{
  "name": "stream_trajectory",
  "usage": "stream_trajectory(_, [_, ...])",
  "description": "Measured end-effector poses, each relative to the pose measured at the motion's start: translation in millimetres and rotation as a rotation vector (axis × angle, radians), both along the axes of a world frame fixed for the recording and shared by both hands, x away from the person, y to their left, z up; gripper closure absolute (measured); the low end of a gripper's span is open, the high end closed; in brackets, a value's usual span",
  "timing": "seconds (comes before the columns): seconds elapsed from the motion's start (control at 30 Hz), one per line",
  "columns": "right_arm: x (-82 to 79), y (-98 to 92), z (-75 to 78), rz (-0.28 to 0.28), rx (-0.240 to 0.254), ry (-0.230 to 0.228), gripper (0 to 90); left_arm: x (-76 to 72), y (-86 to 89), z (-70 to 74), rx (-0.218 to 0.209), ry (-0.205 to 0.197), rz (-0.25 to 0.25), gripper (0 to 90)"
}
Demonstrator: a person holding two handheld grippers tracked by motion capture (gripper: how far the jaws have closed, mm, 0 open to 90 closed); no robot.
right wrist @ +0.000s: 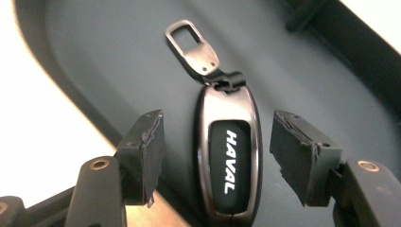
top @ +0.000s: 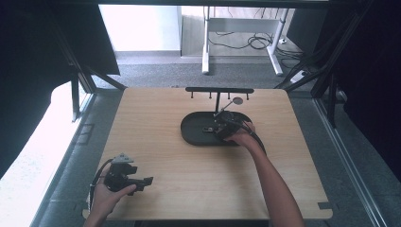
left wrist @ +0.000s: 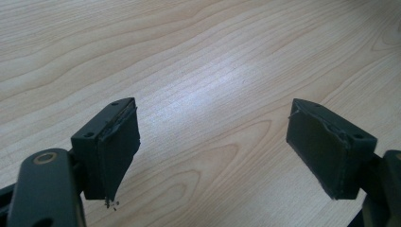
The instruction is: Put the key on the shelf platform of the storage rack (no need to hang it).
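Note:
A dark oval tray (top: 191, 128) with an upright rack (top: 219, 90) sits at the middle back of the wooden table. In the tray lies a car key fob (right wrist: 229, 161) marked HAVAL, with a metal clip (right wrist: 193, 45) at its far end. My right gripper (right wrist: 215, 156) hovers open right over the tray (right wrist: 302, 71), one jaw on each side of the fob, with a gap to the fob on both sides. In the high view that gripper (top: 218, 126) is over the tray's right half. My left gripper (top: 146, 180) rests open near the table's front left, over bare wood (left wrist: 203, 85).
The rack's crossbar carries several small hooks (top: 209, 95), and a round tag on a thin stem (top: 235, 100) sticks up beside the post. The table edge (top: 113, 215) runs just below my left hand. Grey floor and a desk frame (top: 241, 42) lie beyond the table.

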State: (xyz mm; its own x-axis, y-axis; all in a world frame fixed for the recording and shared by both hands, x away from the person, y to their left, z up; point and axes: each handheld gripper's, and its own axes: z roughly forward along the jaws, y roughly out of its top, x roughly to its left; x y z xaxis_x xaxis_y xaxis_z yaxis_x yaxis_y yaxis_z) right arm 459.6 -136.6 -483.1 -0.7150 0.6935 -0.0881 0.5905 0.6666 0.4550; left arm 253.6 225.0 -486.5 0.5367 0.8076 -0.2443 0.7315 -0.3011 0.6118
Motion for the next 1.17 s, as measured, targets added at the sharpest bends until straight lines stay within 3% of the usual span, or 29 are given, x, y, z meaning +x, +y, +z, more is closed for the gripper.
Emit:
stream_trajectory(0.13, [-16.4,-2.1,8.8,0.027,0.034,-0.035,37.0,-0.1,-0.4,-0.1,0.001,0.002,0.004,18.3])
stream_trajectory(0.43, [-54.1,-14.1,18.2,0.067,0.077,-0.053,39.3,-0.1,-2.2,-0.5,0.007,0.004,0.000,18.3])
stream_trajectory(0.6, [-76.5,-23.0,14.4,0.068,0.088,-0.041,39.5,-0.4,-2.9,-0.4,0.007,0.005,0.000,18.3])
stream_trajectory(0.9, [-120.4,-50.3,3.1,0.049,0.177,-0.048,39.7,-0.4,-4.1,-0.9,0.012,0.005,-0.003,18.3])
stream_trajectory(1.1, [-138.5,-65.6,-7.2,0.024,0.231,-0.058,40.0,0.2,-4.1,-1.3,0.012,0.008,0.000,18.3])
stream_trajectory(1.17, [-140.6,-67.7,-7.0,0.030,0.220,-0.061,39.8,0.2,-4.5,-1.3,0.013,0.008,0.000,18.3])
